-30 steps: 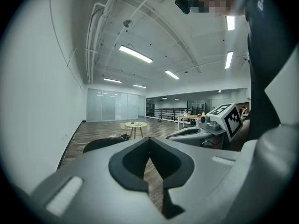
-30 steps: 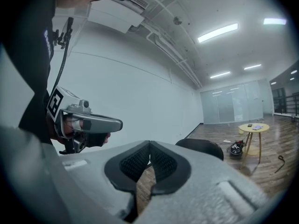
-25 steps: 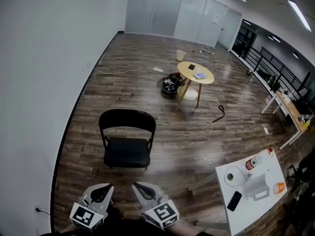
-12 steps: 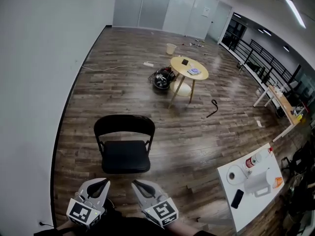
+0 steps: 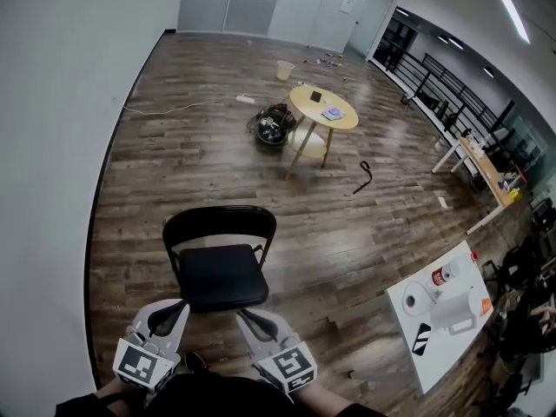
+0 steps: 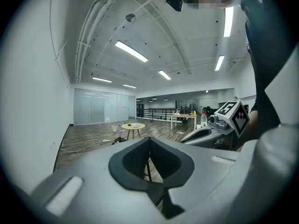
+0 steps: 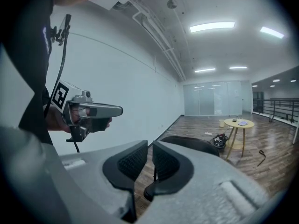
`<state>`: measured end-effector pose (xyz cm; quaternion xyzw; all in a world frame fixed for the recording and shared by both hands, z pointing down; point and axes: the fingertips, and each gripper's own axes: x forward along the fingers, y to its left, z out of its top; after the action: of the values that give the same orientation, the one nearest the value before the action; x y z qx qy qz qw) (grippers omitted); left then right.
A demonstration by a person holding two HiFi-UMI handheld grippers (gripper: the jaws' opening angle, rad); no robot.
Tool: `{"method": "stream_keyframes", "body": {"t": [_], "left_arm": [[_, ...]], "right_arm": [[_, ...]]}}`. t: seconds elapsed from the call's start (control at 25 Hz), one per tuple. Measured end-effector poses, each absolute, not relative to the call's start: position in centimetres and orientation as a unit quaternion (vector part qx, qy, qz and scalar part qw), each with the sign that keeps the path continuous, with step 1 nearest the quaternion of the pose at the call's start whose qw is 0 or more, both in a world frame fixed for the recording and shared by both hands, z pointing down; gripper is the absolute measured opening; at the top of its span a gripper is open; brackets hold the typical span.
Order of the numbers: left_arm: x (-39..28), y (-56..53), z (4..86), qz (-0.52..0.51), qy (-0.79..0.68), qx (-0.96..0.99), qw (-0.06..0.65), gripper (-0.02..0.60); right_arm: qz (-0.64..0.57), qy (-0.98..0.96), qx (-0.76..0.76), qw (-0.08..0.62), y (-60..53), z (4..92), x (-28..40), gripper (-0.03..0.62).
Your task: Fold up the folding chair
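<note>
A long room with a wood-plank floor [image 5: 174, 155] and a white wall [image 5: 52, 146] on the left. Both hands hold their tools side by side, about level, tips forward. The left tongs [image 5: 168, 311] are pressed together and empty. The right tongs [image 5: 247, 317] show a narrow gap, having just been opening, with nothing between them. The folding chair [image 5: 221, 272] now sits closer to the tips than a second ago. It stands unfolded on the floor just ahead of both tongs, seat toward them, untouched.
</note>
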<state>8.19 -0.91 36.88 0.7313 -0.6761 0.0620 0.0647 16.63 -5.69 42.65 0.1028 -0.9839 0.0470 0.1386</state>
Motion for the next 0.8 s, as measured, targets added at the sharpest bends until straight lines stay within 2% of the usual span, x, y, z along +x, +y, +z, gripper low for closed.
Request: {"method": "stream_keyframes", "body": {"t": [0.32, 0.8], "left_arm": [[5.4, -2.8, 37.4, 0.086, -0.645, 0.757, 0.057, 0.029], [5.5, -8.9, 37.9, 0.139, -0.65, 0.744, 0.077, 0.071]], "right_arm": [[0.058, -0.977, 0.15, 0.142, -7.6, 43.0, 15.2, 0.046], [0.094, -0.976, 0.14, 0.136, -12.9, 45.5, 15.5, 0.066]]}}
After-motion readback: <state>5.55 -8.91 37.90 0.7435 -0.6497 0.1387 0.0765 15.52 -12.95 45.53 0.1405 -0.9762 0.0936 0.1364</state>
